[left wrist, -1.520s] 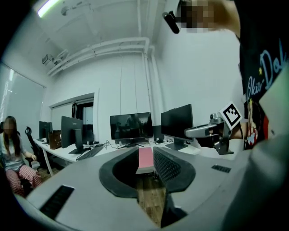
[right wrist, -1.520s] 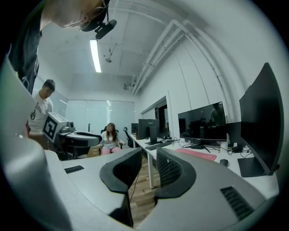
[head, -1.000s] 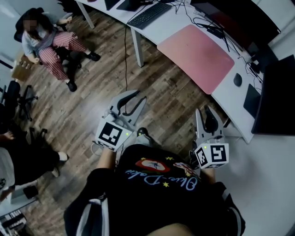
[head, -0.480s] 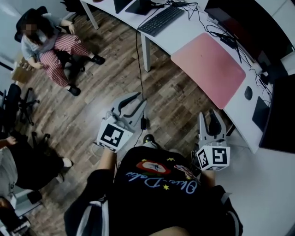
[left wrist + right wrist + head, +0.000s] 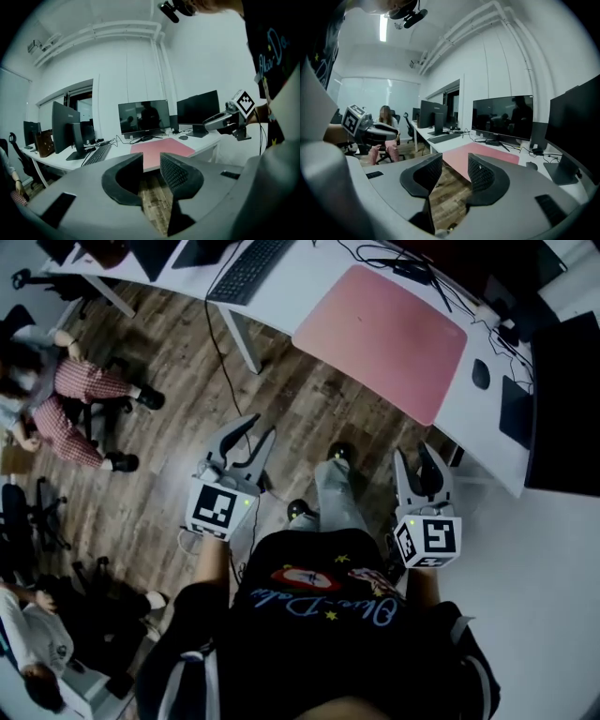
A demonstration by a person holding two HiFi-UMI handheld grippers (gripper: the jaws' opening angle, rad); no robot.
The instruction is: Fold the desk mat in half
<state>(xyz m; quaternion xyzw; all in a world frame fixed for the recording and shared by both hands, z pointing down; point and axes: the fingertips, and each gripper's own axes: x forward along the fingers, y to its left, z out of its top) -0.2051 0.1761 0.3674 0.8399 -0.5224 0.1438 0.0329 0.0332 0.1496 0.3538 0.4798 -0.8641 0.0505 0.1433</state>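
Observation:
A pink desk mat (image 5: 380, 338) lies flat and unfolded on the white desk (image 5: 309, 296), which I also see as the mat (image 5: 161, 149) in the left gripper view and the mat (image 5: 483, 152) in the right gripper view. My left gripper (image 5: 262, 426) hangs over the wooden floor, short of the desk, open and empty. My right gripper (image 5: 416, 454) is near the desk's front edge, below the mat's right corner. Its jaws have just been opening, with nothing between them. Each gripper view looks past its own gripper (image 5: 151, 159) (image 5: 455, 161) toward the mat.
A keyboard (image 5: 246, 268) lies left of the mat, a mouse (image 5: 481, 374) right of it, and cables (image 5: 403, 263) behind. Dark monitors (image 5: 562, 399) stand at the right. A desk leg (image 5: 242, 338) reaches the floor. A person (image 5: 56, 399) sits far left.
The desk and mat have shifted left and closer in the head view. Both grippers have advanced toward the desk. The right jaws stand wider apart. A foot has stepped forward.

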